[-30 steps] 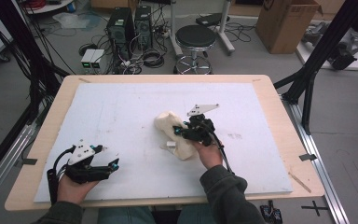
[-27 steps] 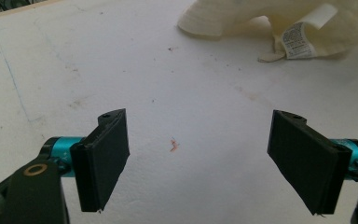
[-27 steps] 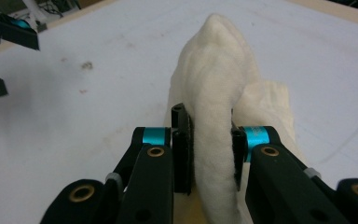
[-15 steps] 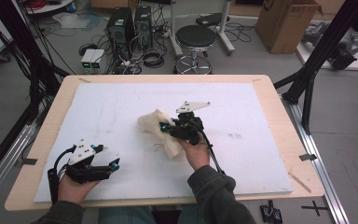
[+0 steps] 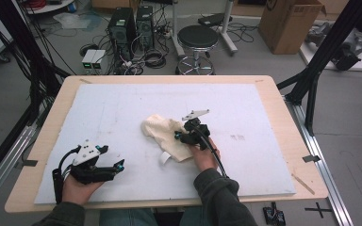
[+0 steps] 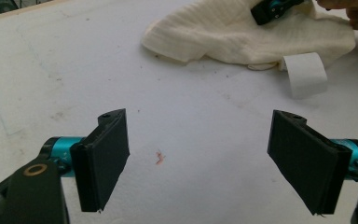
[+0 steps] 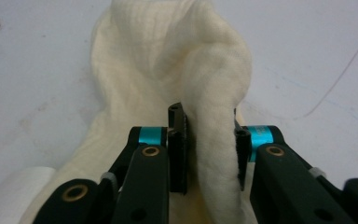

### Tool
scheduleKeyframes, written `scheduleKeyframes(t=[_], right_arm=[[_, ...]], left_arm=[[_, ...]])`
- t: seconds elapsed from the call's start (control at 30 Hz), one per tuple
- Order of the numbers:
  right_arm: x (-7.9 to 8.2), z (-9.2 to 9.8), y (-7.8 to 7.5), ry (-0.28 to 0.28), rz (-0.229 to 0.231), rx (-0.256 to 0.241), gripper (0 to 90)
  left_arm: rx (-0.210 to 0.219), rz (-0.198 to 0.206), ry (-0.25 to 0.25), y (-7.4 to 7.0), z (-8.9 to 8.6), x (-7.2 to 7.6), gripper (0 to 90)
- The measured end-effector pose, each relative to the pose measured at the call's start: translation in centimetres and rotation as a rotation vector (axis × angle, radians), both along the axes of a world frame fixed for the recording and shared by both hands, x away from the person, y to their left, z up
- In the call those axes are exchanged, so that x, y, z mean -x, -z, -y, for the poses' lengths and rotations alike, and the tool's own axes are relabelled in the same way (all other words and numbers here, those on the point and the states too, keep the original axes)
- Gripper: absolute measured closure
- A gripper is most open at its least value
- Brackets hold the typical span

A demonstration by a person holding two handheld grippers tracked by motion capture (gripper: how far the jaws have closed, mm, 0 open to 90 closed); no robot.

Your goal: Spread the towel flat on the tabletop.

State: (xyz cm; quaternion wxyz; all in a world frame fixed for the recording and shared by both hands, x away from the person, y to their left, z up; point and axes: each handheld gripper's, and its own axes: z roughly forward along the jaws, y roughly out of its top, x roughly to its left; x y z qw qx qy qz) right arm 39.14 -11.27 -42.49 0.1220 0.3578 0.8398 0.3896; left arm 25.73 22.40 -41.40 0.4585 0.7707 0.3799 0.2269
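Right tool (image 7: 209, 154) pinches cream cloth (image 7: 168, 65) fold; left tool (image 6: 205, 158) wide open, empty, well apart.

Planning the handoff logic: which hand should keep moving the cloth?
Right. The right tongs are already shut on a fold of the cream cloth; the left tongs are open, apart from it.

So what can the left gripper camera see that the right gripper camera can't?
Left gripper view: the left gripper with its black jaws wide apart, holding nothing, and the small reddish spot between them. Right gripper view: the right gripper pinching a raised fold. Both: the cream ribbed knitted cloth, its white label and the white table cover.
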Motion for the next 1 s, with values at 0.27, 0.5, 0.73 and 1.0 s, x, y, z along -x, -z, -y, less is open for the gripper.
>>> scheduleKeyframes(t=[0.27,0.5,0.73,1.0], right_arm=[[0.6,1.1,-1.0,-0.026,0.018,-0.042,49.4],[2.2,4.0,-2.0,-0.054,0.052,-0.089,44.0],[2.8,5.6,-1.8,-0.063,0.058,-0.09,45.2],[2.2,6.0,-1.5,-0.058,0.043,-0.102,45.9]], left_arm=[[0.001,0.002,0.042,-0.2,1.4,-0.4,21.8],[-0.02,-0.014,0.098,-0.3,3.4,-1.1,27.4],[-0.055,-0.022,0.168,0.2,6.4,-2.5,41.2],[-0.077,-0.077,0.255,1.1,10.0,-5.4,66.1]])
